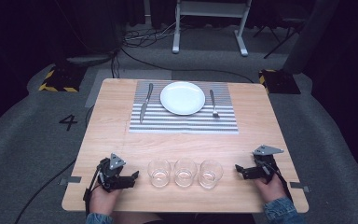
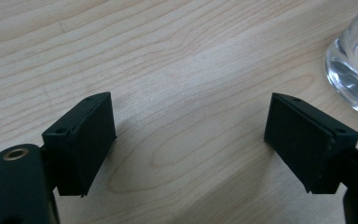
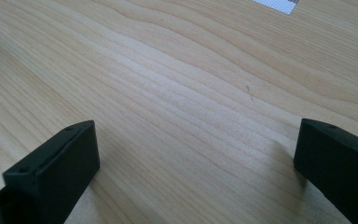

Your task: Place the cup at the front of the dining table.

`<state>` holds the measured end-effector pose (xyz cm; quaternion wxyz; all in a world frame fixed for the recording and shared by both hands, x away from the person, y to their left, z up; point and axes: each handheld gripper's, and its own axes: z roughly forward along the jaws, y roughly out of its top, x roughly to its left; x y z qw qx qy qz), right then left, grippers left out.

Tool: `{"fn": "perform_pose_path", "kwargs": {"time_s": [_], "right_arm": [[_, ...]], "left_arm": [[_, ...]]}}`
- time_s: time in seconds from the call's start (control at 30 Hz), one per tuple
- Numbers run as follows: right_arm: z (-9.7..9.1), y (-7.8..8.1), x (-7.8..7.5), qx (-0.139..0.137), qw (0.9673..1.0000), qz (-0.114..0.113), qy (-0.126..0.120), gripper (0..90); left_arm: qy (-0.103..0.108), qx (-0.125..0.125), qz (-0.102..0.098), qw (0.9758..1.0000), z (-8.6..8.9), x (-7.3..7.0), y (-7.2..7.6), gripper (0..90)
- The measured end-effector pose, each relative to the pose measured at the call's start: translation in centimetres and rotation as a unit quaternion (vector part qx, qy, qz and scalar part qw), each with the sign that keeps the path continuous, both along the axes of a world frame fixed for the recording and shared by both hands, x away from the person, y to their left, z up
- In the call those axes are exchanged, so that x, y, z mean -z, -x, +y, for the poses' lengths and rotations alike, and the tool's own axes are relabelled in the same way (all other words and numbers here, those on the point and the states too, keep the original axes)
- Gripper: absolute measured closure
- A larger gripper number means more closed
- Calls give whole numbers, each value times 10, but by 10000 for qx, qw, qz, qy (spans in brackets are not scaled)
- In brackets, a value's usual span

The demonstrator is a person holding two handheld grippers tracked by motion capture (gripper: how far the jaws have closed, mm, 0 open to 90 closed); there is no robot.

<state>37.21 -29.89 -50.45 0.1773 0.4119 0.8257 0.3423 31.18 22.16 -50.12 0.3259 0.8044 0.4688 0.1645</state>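
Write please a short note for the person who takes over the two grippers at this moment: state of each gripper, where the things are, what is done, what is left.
Left gripper: open, holds nothing, resting on the table at its near edge, just left of the glasses.
Right gripper: open, holds nothing, on the table right of the glasses.
Three glasses in a row between the grippers: left glass, middle glass, right glass. All upright.
Farther back, a striped mat carries the plate, with the knife on its left and the fork on its right.
Done: no glass gripped yet.
Left: probably the glasses; the left glass is nearest the left gripper.
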Motion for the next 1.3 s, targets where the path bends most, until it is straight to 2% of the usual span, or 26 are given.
{"fn": "perform_pose_path", "kwargs": {"time_s": [0.07, 0.17, 0.23, 0.3, 0.37, 0.43, 0.57, 0.93, 0.97, 1.03, 1.13, 1.17, 1.3], "right_arm": [[0, 0, 0, -2, 10000, -2, -1, 3], [0, 0, 0, 0, 10000, -1, 0, 3], [0, 0, 0, 5, 10000, -2, -1, 3], [0, 0, 0, -1, 10000, -1, 1, 3], [0, 0, 0, 0, 10000, -1, 1, 3], [0, 0, 0, 0, 10000, -1, 0, 3], [0, 0, 0, -3, 10000, -6, 3, 3], [0, 0, 0, 11, 10000, -7, -1, 3], [0, 0, 0, 8, 10000, -13, 1, 3], [0, 0, 0, 9, 10000, -8, -2, 3], [0, 0, 0, 8, 10000, -14, 2, 3], [0, 0, 0, 10, 10000, -13, 1, 3], [0, 0, 0, 2, 10000, -6, 1, 3]], "left_arm": [[135, 23, 9, 9999, 3, -3, 0, 177], [233, 37, -99, 9997, 6, -10, 3, 177], [297, 75, -65, 9995, 7, -15, 4, 179], [276, 120, 56, 9995, 7, -18, 5, 180], [251, 266, 104, 9993, 7, -22, 6, 179], [249, 403, 90, 9988, 6, -26, 8, 179], [185, 507, 36, 9985, 3, -36, 12, 178], [248, 756, 197, 9966, -2, -57, 22, 176], [222, 744, 147, 9969, -3, -59, 23, 175], [266, 822, 145, 9962, -4, -62, 24, 174], [426, 1114, 220, 9926, -9, -65, 27, 164], [422, 1191, 169, 9918, -11, -65, 27, 163], [456, 1274, 145, 9907, -17, -68, 28, 157]]}}
